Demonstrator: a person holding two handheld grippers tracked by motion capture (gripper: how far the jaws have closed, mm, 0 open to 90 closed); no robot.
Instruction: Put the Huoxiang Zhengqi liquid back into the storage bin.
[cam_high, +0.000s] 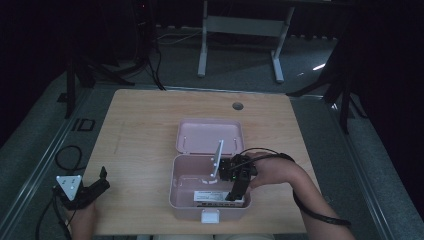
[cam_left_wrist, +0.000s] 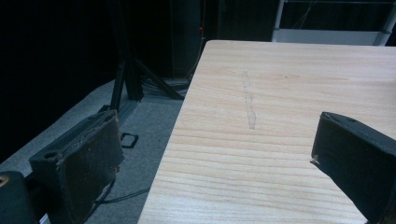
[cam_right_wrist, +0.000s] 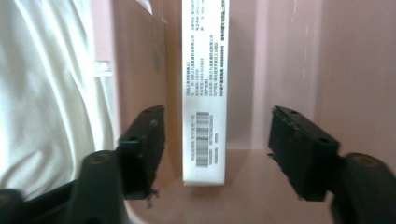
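Note:
A pink box (cam_high: 173, 186) stands open near the table's front edge, its lid (cam_high: 210, 136) folded back flat. A white carton (cam_high: 218, 198) with a barcode lies along the box's front wall. My right gripper (cam_high: 235, 195) reaches down into the box. In the right gripper view it (cam_right_wrist: 217, 149) is open, and the carton (cam_right_wrist: 204, 93) stands between the jaws, nearer the left one, with a gap on each side. My left gripper (cam_high: 102, 179) rests at the table's front left corner. It (cam_left_wrist: 215, 154) is open over the bare wood (cam_left_wrist: 280, 93) with nothing between its jaws.
The box's white latch (cam_high: 210, 216) hangs over the table's front edge. A cable hole (cam_high: 238, 106) sits near the table's far edge. A white desk frame (cam_high: 240, 30) and dark stand legs (cam_high: 100, 75) are on the floor beyond. The table's left edge (cam_left_wrist: 180, 121) drops to grey carpet.

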